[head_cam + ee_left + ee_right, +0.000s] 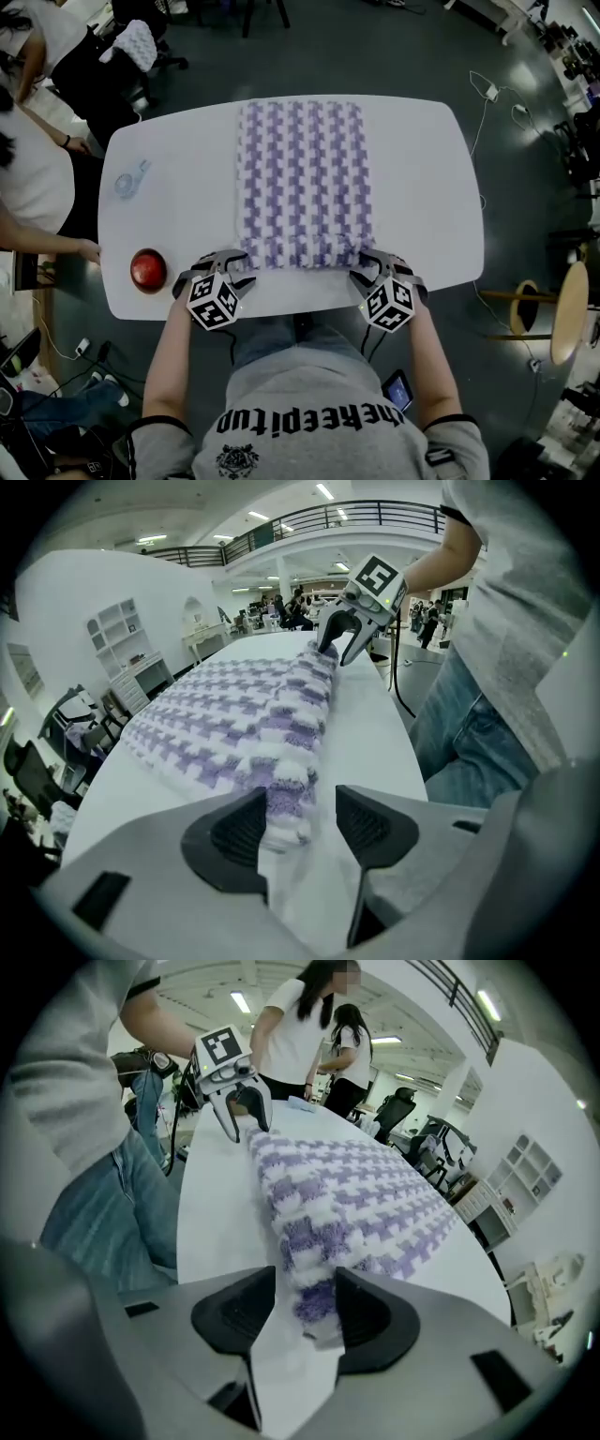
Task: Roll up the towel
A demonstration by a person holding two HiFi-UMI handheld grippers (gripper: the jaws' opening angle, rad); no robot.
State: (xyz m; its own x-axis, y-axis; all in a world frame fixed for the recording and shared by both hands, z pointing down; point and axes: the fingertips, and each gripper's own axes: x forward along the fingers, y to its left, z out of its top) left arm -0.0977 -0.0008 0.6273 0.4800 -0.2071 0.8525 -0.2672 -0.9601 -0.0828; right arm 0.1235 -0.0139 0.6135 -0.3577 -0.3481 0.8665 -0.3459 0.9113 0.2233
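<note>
One loose turn bunched along the near edge of the purple-and-white checked fluffy towel [302,183]; lies otherwise flat mid white rounded table [422,187]. Looks early in rolling. At its near corners, left gripper [228,261] and right gripper [377,267], jaws apart, roll between, unclamped. Next: pinch both ends, tip evenly toward far side.

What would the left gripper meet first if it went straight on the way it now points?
Probably the purple-and-white checked fluffy towel: its bunched near end lies between the left gripper's open jaws.

Open office hall: swivel chairs [405,1102], shelving [119,635] (mezzanine railing [328,517] overhead).
</note>
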